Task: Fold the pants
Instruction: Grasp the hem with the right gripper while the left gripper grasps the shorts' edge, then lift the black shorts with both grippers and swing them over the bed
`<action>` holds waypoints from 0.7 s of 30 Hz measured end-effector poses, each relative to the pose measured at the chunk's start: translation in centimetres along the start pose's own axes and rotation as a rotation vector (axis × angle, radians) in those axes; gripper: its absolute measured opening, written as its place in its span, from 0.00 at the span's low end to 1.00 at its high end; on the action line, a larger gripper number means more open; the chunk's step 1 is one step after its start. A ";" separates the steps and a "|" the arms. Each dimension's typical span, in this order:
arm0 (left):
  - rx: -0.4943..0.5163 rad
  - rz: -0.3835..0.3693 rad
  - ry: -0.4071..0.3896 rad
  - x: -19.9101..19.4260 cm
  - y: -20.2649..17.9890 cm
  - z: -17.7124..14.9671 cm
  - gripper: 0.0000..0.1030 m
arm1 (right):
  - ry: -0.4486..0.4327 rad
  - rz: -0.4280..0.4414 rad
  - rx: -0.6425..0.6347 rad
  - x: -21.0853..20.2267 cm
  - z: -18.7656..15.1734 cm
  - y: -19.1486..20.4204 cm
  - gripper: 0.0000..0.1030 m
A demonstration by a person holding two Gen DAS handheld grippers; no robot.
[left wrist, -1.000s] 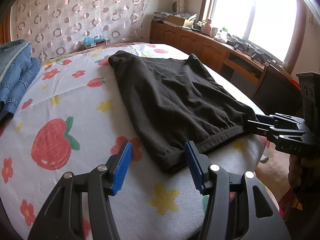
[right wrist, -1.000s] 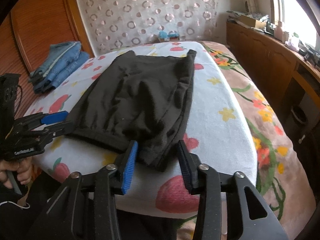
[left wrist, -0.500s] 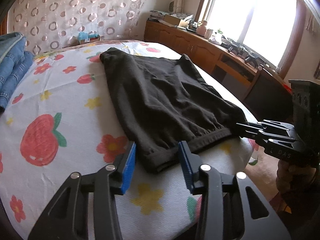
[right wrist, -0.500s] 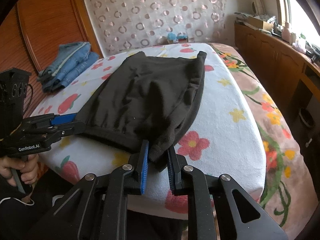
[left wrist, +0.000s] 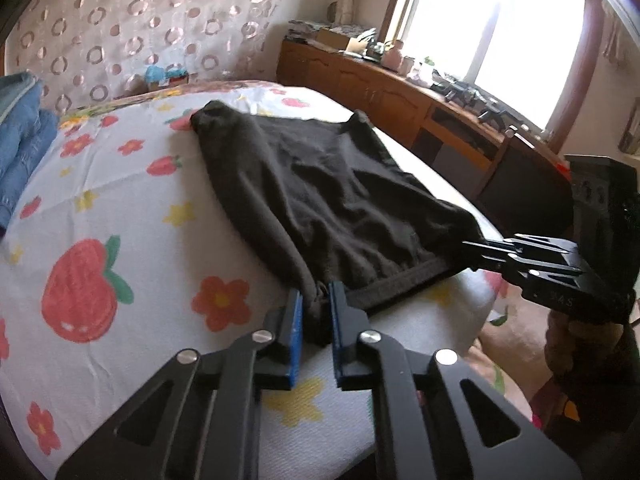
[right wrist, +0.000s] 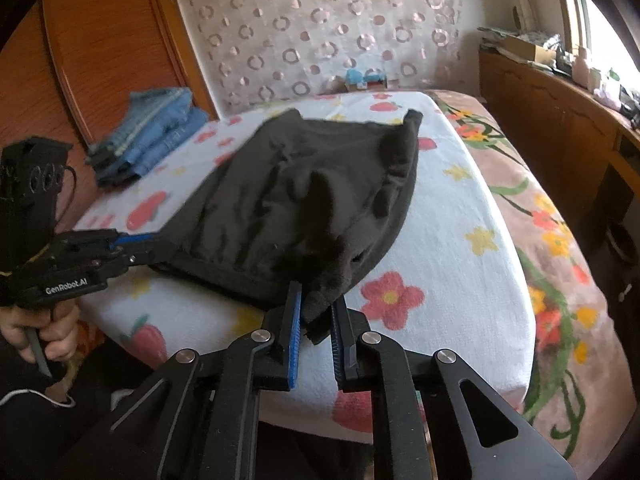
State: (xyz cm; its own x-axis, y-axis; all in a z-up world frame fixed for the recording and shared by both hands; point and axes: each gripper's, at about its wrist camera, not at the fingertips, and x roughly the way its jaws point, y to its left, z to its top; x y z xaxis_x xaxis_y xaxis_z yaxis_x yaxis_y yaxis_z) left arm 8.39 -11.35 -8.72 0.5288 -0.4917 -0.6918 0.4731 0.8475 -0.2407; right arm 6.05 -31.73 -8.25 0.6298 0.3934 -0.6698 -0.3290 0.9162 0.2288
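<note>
Left wrist view: the left tool (left wrist: 316,312) has just been closing and its blue-padded jaws now pinch the near left corner of the black pants (left wrist: 320,200), a bunched bit of the hem gripped between the pads. The pants lie spread on the bed (left wrist: 120,200), on a white cover printed with strawberries and flowers, their far end reaching toward the curtain (left wrist: 120,40) with ring patterns. At the right, the right tool (left wrist: 476,249) clamps the other near corner of the same hem, so the hem runs taut between the two tools. A hand (left wrist: 568,340) holds that tool from below. Folded blue jeans (left wrist: 20,140) sit at the left edge of the bed, well apart from the pants. A wooden cabinet (left wrist: 400,96) under a bright window (left wrist: 520,40) lines the right side.

Right wrist view: the right tool (right wrist: 316,312) has also been closing and its jaws are clamped on the near right corner of the pants (right wrist: 320,192), fabric folded up between the pads. The left tool (right wrist: 156,250) grips the opposite corner at the left, held by a hand (right wrist: 44,332). The jeans (right wrist: 148,132) lie stacked near the wooden headboard (right wrist: 100,40). The near hem sits at the bed's (right wrist: 460,240) edge
</note>
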 end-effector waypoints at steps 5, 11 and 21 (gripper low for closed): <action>0.033 -0.010 -0.095 -3.4 -0.9 1.9 0.06 | -0.059 0.036 -0.017 -2.0 2.3 0.4 0.09; 0.073 0.006 -0.229 -8.8 -2.0 4.7 0.05 | -0.176 0.056 -0.098 -5.8 6.3 2.8 0.09; 0.144 0.066 -0.383 -16.6 -2.4 7.7 0.05 | -0.298 0.130 -0.217 -10.2 11.7 7.2 0.09</action>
State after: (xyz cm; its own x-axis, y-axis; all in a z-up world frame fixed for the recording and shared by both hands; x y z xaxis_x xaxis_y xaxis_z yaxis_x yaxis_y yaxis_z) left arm 3.89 -6.81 8.55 0.7728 -0.4988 -0.3924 0.5083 0.8567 -0.0879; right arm 5.48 -28.29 8.53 0.7393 0.5395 -0.4028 -0.5407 0.8323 0.1224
